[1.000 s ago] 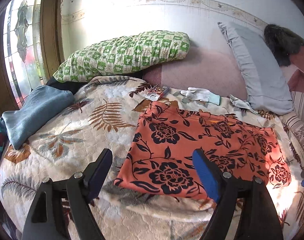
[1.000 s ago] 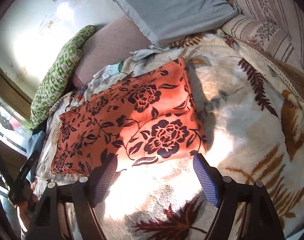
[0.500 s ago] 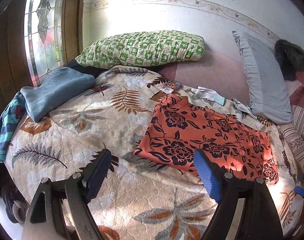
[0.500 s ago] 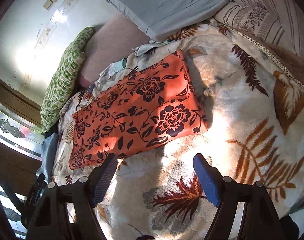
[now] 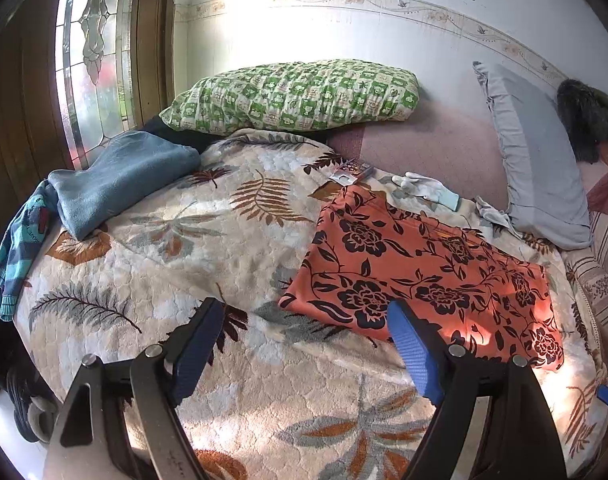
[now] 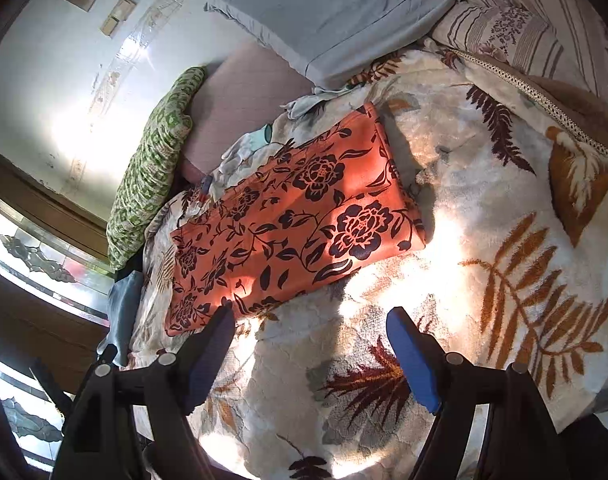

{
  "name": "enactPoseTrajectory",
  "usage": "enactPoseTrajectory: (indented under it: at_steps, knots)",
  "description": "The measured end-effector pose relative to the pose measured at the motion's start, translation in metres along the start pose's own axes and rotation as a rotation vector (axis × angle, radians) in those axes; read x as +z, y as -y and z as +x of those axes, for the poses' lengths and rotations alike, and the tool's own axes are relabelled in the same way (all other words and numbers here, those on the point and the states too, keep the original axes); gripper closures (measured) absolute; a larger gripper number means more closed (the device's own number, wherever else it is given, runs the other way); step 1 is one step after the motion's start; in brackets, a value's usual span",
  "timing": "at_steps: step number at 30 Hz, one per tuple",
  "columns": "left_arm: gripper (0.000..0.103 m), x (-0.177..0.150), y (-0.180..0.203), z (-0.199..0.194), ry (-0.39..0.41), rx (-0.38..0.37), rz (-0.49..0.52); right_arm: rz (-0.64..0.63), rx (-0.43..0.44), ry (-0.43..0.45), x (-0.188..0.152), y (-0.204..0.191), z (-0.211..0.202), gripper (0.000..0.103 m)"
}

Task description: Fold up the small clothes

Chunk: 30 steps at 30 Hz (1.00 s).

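Note:
An orange cloth with black flowers (image 5: 419,276) lies folded into a flat rectangle on the leaf-patterned bedspread (image 5: 208,248). In the right wrist view the same orange cloth (image 6: 296,224) stretches from upper right to lower left. My left gripper (image 5: 304,328) hangs open above the bedspread, short of the cloth's near left corner, with nothing between its blue pads. My right gripper (image 6: 307,340) is open too, above the bedspread just in front of the cloth's near edge, holding nothing.
A folded blue garment (image 5: 120,176) and a striped teal one (image 5: 20,244) lie at the bed's left edge. A green checked pillow (image 5: 296,96), a grey pillow (image 5: 539,160), white gloves (image 5: 423,190) and a small packet (image 5: 349,172) sit toward the wall. A window (image 5: 92,52) is at left.
Both grippers have drawn back from the orange cloth, which now looks smaller and farther in each view. The cloth lies still and both grippers stay open.

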State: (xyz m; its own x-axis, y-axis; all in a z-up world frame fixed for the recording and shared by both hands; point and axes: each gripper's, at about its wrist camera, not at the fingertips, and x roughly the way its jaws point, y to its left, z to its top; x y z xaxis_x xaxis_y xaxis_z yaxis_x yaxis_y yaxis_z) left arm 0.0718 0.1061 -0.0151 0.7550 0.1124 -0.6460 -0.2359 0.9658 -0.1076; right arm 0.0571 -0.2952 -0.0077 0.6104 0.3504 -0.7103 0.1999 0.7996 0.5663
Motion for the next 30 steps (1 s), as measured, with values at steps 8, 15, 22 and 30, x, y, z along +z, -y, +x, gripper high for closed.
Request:
enactPoseTrajectory:
  at_steps: [8, 15, 22, 30]
  knots:
    - [0.018, 0.008, -0.015, -0.001, 0.037, 0.052, -0.051, -0.051, 0.015, 0.082, -0.015, 0.001, -0.008, 0.022]
    - [0.018, 0.008, -0.033, 0.003, 0.031, 0.111, -0.097, -0.078, 0.044, 0.095, -0.022, 0.001, 0.000, 0.022]
    - [0.018, 0.001, -0.044, 0.015, -0.003, 0.151, -0.105, -0.050, 0.073, 0.073, -0.025, 0.010, 0.017, 0.022]
    - [0.018, 0.002, -0.043, 0.028, -0.030, 0.135, -0.113, -0.046, 0.040, 0.052, -0.017, 0.016, 0.030, 0.022]
